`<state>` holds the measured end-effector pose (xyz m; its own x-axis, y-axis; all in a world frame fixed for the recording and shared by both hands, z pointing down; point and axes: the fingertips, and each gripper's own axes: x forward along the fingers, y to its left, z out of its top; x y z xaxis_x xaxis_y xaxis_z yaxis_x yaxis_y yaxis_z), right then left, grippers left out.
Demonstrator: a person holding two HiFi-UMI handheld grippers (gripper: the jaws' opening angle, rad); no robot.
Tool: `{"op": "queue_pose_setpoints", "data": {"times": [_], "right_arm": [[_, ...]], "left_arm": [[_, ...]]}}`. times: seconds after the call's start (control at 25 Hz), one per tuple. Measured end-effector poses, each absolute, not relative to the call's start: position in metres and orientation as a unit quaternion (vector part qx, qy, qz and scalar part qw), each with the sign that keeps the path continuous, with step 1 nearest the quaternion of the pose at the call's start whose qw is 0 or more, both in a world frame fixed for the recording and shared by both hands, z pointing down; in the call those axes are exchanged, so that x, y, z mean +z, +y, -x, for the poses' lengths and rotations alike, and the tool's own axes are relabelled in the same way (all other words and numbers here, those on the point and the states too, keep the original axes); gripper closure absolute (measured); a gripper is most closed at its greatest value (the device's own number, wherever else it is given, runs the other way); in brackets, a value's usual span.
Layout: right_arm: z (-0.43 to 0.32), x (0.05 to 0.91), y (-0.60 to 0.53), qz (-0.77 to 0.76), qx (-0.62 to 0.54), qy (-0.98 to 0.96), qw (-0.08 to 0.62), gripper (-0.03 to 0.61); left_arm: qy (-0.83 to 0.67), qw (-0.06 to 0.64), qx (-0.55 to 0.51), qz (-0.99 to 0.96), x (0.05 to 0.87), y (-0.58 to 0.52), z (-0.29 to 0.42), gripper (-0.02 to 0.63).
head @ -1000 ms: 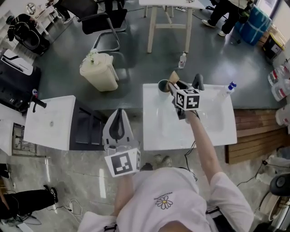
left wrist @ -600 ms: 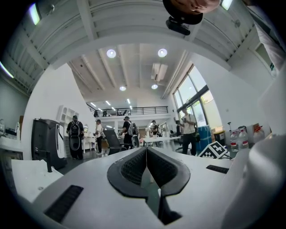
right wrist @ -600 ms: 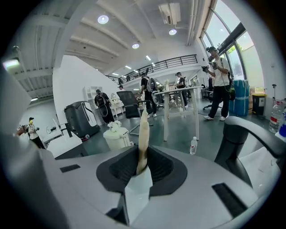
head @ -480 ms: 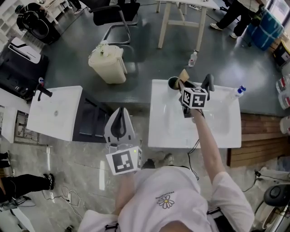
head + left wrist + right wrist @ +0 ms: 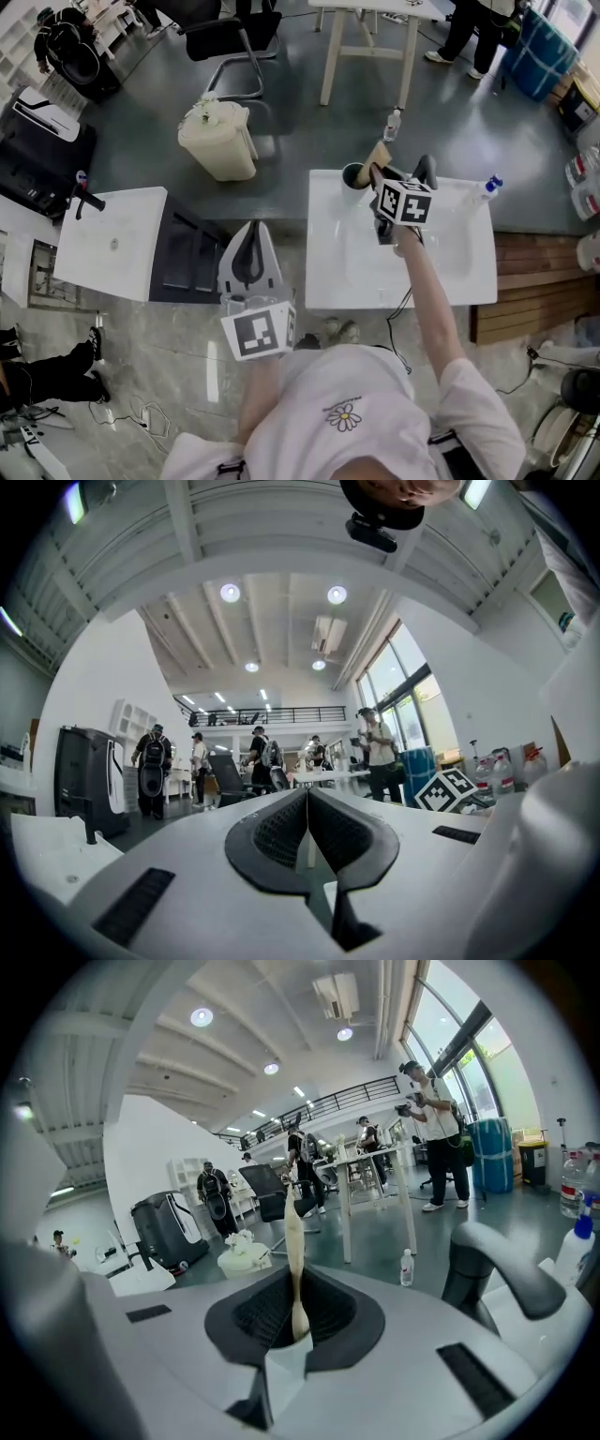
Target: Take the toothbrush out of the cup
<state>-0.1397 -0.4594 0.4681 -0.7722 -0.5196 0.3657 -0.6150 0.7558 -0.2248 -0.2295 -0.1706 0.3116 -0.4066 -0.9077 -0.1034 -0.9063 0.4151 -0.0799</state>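
Our right gripper (image 5: 296, 1283) is closing its fingers on the toothbrush (image 5: 293, 1232), whose pale handle stands between them, right by the dark cup (image 5: 353, 176) at the white counter's (image 5: 450, 272) upper left corner. Our left gripper (image 5: 307, 803), low in the head view, has its fingers closed on nothing.

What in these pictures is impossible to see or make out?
- Inside of the cup: head view, too small and dark; right gripper view, gripper body hides it.
- Lower end of the toothbrush: right gripper view, behind the closing jaws of the right gripper, which have it between them.
- Label of the spray bottle: head view, too small.
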Motion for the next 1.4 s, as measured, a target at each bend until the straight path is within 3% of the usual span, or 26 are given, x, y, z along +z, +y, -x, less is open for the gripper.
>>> {"op": "queue_pose_setpoints", "data": {"times": [0.44, 0.92, 1.4], "right_arm": [[0.097, 0.325, -0.445, -0.310, 0.122, -0.943, 0.005, 0.551], [-0.011, 0.199, -0.357, -0.361, -0.046, -0.919, -0.149, 0.551], [-0.094, 0.225, -0.267, -0.506, -0.111, -0.844, -0.142, 0.551]], "left_arm": [[0.796, 0.078, 0.003, 0.600, 0.302, -0.208, 0.208, 0.597], [0.728, 0.094, 0.030, 0.679, 0.288, -0.254, 0.153, 0.595], [0.658, 0.133, 0.055, 0.740, 0.252, -0.254, 0.089, 0.595]]}}
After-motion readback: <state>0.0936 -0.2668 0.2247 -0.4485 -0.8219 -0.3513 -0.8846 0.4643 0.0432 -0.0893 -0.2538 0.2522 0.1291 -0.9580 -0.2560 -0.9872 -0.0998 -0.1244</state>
